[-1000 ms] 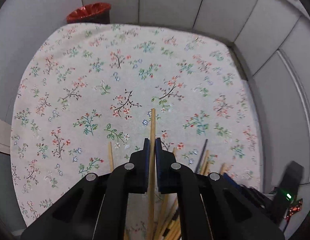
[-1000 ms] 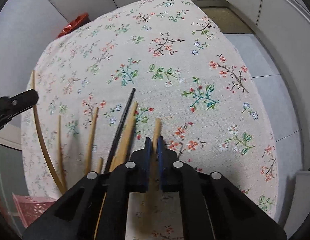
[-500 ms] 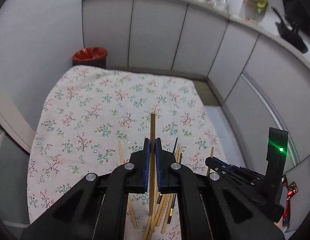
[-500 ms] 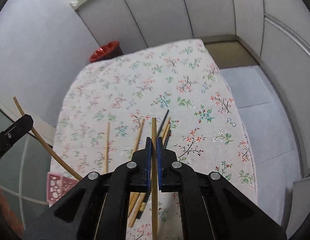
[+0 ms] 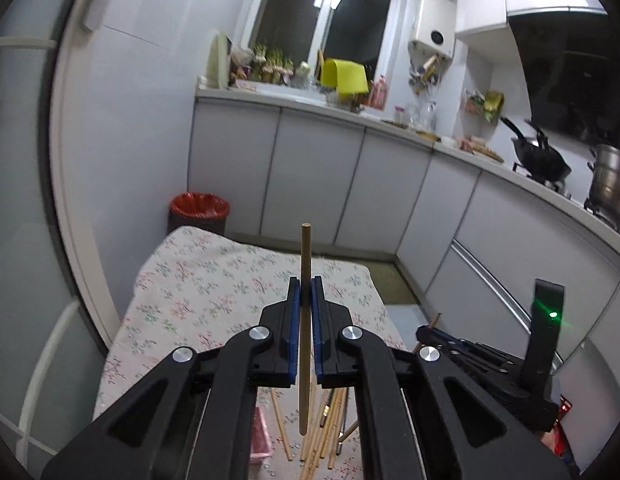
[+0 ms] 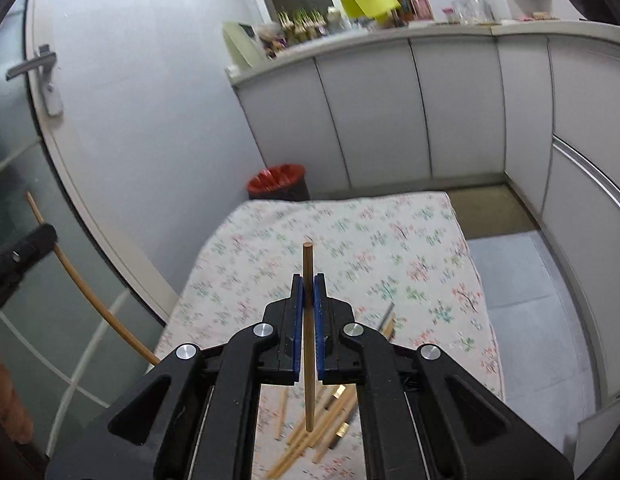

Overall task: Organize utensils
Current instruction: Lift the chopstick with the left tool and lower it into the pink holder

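Both hand-held grippers [image 5: 305, 294] [image 6: 308, 290] clenched mid-shaft on light, stiff, slippery chopsticks [image 5: 305, 320] [image 6: 308, 336]; tips toward 12 o'clock.

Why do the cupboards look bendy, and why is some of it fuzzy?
Left wrist view: the fisheye lens curves the cupboards and door frame; the window is dark. Right wrist view: the chopstick is sharp, but the tablecloth is smeared by motion, and the left gripper at the edge is blurry.
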Motion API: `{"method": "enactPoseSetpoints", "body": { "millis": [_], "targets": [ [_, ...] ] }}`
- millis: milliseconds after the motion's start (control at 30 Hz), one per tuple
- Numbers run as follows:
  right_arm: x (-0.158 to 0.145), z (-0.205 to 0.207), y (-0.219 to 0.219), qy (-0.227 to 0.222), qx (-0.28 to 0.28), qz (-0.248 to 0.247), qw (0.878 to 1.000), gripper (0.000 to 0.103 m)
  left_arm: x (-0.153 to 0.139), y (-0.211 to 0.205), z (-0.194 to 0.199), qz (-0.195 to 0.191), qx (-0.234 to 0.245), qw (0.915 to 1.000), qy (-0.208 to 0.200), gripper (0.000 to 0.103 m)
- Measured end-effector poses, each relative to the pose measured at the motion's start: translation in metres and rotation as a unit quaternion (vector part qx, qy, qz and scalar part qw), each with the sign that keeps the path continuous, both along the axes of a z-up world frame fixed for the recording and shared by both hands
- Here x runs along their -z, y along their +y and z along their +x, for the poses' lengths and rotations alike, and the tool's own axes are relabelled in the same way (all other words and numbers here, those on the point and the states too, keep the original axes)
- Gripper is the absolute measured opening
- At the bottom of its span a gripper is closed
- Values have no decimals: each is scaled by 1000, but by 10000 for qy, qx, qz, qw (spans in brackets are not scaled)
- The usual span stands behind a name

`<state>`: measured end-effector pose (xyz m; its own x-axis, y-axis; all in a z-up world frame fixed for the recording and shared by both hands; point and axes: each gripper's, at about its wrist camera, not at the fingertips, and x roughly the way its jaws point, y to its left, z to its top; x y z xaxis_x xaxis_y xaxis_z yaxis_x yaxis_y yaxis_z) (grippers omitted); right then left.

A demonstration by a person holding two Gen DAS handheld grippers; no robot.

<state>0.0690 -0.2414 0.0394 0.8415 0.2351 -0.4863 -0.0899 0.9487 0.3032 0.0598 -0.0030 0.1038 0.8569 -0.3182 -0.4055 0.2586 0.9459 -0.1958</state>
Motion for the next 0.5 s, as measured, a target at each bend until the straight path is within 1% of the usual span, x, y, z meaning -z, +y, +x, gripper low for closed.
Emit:
{"method": "enactPoseSetpoints", "body": {
  "millis": [133, 200, 267, 367, 500],
  "targets": [
    [-23, -8, 16, -430, -167, 212, 9987, 4, 2, 16, 3, 152, -257, 9995, -74, 5],
    [-30, -10, 24, -582, -284, 303, 9974, 4, 8, 23, 9, 233, -400, 9989, -36, 5],
    [-39, -12, 34, -733, -444, 388, 9956, 4, 15, 27, 15, 278, -424, 9987, 74, 5],
    [-42, -11, 51, -798, -661, 453, 9936, 4, 25, 28, 22, 412, -428, 9981, 184, 5],
    [-28, 1, 73, -613, -844, 368, 9939, 4, 47, 32, 29, 607, -448, 9968, 267, 5]
  ]
}}
